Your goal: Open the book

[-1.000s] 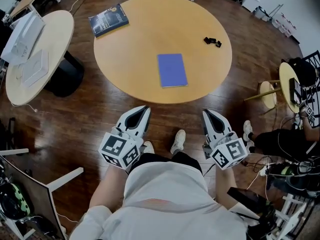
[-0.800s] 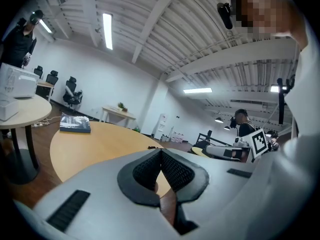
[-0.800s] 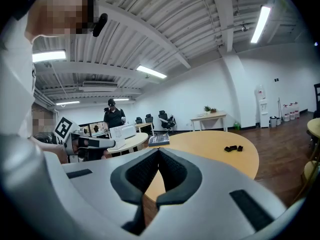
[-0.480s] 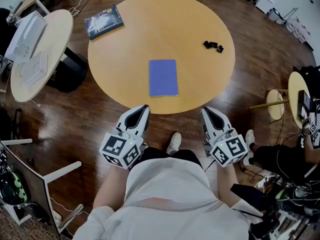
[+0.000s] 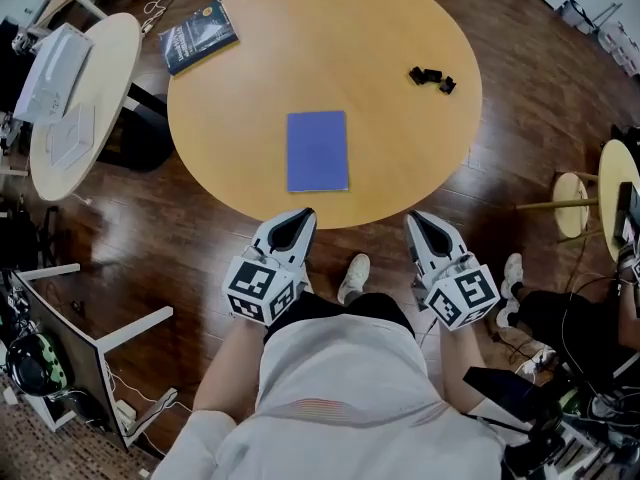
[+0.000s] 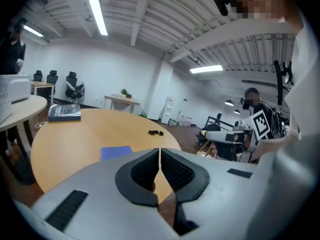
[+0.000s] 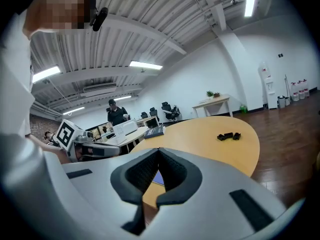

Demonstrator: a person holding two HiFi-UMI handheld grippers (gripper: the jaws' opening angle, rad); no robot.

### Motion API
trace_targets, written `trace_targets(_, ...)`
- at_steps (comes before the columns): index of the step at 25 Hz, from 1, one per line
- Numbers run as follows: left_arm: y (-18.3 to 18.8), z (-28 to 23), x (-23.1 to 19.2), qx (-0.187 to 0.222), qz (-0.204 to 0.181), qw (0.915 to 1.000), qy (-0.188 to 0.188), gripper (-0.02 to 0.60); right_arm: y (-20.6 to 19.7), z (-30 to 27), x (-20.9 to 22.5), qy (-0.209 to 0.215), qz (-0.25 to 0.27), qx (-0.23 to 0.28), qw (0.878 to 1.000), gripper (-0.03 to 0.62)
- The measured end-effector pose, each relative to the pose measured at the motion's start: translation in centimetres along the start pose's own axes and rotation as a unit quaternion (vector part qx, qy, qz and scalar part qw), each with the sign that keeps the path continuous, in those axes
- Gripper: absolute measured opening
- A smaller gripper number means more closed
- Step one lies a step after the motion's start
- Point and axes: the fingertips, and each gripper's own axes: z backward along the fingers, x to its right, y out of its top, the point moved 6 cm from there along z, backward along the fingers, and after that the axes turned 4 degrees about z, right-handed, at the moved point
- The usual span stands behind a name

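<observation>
Wood flooring ran under one round wooden table (image 5: 400,148) in front of you, and two books lay on it. The blue book (image 5: 317,151) was closed and flat, close to the near edge and a little left of the middle. The dark-covered book (image 5: 198,35) was also closed and sat at the far left edge, well apart from the blue one. Toward the right edge lay a small cluster of black pieces (image 5: 432,78); your right gripper view showed what looked like three.

You held two grippers short of the near edge, over the floor. Your left gripper (image 5: 300,214) had its jaws together on nothing, and so did your right gripper (image 5: 418,218). Neither touched the blue book, and only bare tabletop lay between them and it. Your two shoes (image 5: 353,276) showed on the floor between the grippers.

To your left stood one smaller round table (image 5: 112,80), just beside the big one, carrying a white machine (image 5: 48,60) and a flat white item (image 5: 72,133). One small round stool (image 5: 570,190) stood off to the right.
</observation>
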Motion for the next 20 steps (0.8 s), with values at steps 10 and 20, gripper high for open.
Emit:
trace_targets(10, -6.4, -10.5, -2.9, -0.12, -0.139, 0.9829, -0.011, 0.058, -4.5, -1.1, 0.5, -0.032, -0.031, -0.041, 0.998, 0.002)
trace_targets(20, -10.6, -17.5, -3.4, -0.179, -0.252, 0.9509, 0.01, 0.107, -7.8, -1.4, 1.2, -0.064, -0.058, -0.082, 0.993, 0.003)
